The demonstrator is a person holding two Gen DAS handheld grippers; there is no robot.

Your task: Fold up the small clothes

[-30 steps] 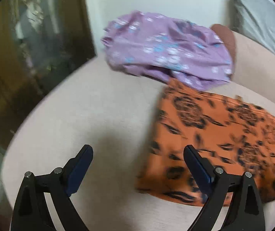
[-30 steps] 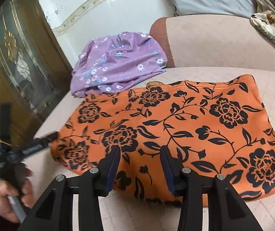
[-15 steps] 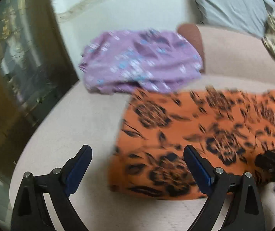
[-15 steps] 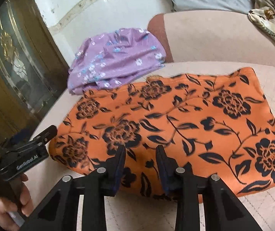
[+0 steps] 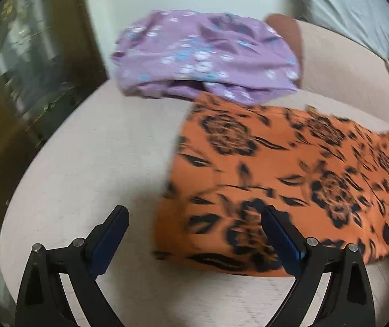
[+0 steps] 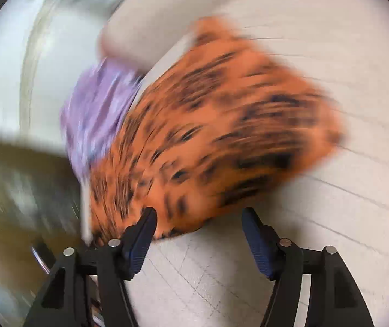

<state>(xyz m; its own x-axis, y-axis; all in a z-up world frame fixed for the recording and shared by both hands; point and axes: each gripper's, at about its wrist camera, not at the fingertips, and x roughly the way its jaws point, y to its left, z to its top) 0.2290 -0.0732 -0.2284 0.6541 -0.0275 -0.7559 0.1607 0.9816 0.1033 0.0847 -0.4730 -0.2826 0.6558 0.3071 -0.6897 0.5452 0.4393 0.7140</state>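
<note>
The flat orange cloth with black flower print [image 5: 289, 179] lies on the pale beige cushioned surface [image 5: 99, 158], filling the 3 o'clock side of the left wrist view. A crumpled lilac cloth with small blue and white flowers [image 5: 205, 57] sits at 12 o'clock, touching the orange cloth's far edge.

The left gripper [image 5: 194, 234] has its 2 fingers spread wide, holding nothing; its right finger overlaps the orange cloth's near corner.

The right wrist view is heavily blurred. The right gripper [image 6: 198, 231] is also spread and empty, the orange cloth's [image 6: 216, 128] near edge between its tips.
</note>
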